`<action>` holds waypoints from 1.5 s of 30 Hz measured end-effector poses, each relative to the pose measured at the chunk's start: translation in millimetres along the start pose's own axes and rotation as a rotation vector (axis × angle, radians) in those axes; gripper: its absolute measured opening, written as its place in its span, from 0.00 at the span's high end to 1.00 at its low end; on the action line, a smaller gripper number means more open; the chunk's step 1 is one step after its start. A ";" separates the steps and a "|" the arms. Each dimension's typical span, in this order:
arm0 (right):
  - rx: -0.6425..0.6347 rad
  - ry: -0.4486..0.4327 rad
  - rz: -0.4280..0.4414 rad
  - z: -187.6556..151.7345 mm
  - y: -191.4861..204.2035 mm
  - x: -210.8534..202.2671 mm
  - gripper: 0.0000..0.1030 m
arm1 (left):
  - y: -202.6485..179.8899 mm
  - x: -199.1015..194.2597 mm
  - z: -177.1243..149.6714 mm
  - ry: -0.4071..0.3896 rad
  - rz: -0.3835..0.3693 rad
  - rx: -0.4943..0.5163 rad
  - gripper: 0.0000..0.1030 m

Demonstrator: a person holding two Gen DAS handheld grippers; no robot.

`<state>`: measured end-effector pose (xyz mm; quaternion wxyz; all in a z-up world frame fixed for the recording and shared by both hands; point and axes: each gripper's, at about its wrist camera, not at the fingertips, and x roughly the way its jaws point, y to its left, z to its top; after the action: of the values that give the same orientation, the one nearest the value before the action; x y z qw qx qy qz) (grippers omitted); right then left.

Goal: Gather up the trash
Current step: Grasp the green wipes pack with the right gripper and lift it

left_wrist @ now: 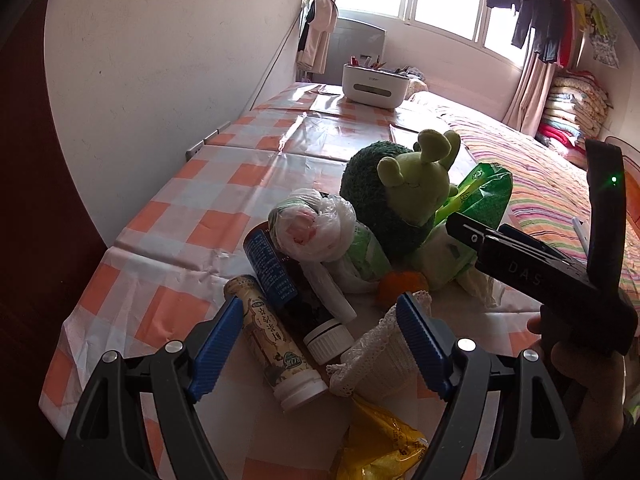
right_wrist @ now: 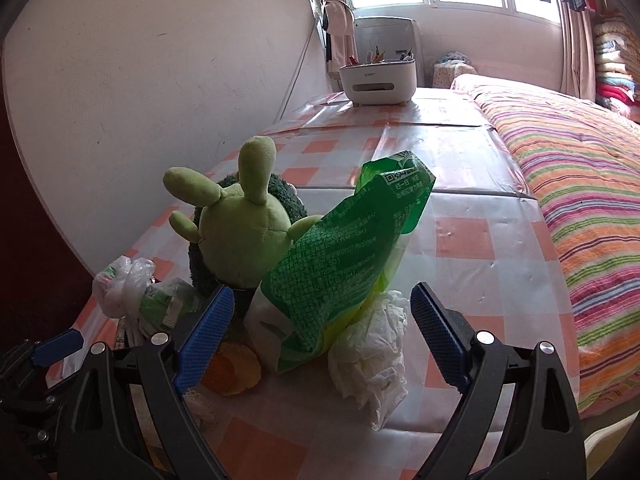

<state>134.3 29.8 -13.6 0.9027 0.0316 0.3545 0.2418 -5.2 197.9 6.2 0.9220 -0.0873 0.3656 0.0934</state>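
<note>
Trash lies heaped on the checked tablecloth (left_wrist: 168,216). My left gripper (left_wrist: 320,344) is open over a beige tube bottle (left_wrist: 276,344), a dark bottle with a white cap (left_wrist: 296,292) and a lacy paper cup (left_wrist: 380,356); its pads touch none of them. A yellow wrapper (left_wrist: 380,440) lies just below. Behind are a wadded plastic bag (left_wrist: 312,228) and orange peel (left_wrist: 400,288). My right gripper (right_wrist: 324,336) is open, with a green packet (right_wrist: 344,252) standing between its fingers and crumpled tissue (right_wrist: 372,352) beside it. It also enters the left wrist view from the right.
A green plush toy (right_wrist: 244,232) sits amid the trash. A white desk organizer (right_wrist: 378,82) stands at the table's far end. A striped bed cover (right_wrist: 580,200) borders the table on the right and a wall (left_wrist: 180,60) on the left. The left gripper's finger (right_wrist: 56,348) shows at lower left.
</note>
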 end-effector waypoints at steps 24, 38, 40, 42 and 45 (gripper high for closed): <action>0.000 -0.112 0.105 -3.2 6.6 -46.7 0.77 | -24.9 8.4 -11.0 0.076 -0.138 0.067 0.26; 0.016 -0.162 0.105 -7.9 -5.6 -76.8 0.77 | -41.1 26.8 -19.7 0.107 -0.090 0.130 0.35; 0.016 -0.168 0.104 -8.4 -7.3 -79.6 0.77 | -46.0 27.9 -21.1 0.099 -0.066 0.174 0.52; 0.017 -0.172 0.104 -8.6 -8.3 -82.2 0.77 | -47.3 29.8 -22.0 0.107 -0.072 0.180 0.53; 0.019 -0.181 0.099 -10.4 -10.1 -88.1 0.76 | -45.7 29.7 -20.5 0.106 -0.087 0.164 0.56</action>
<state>76.0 -20.7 31.4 0.9176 0.0792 0.2718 0.2790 13.4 152.1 -24.7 0.9085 -0.0323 0.4162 0.0183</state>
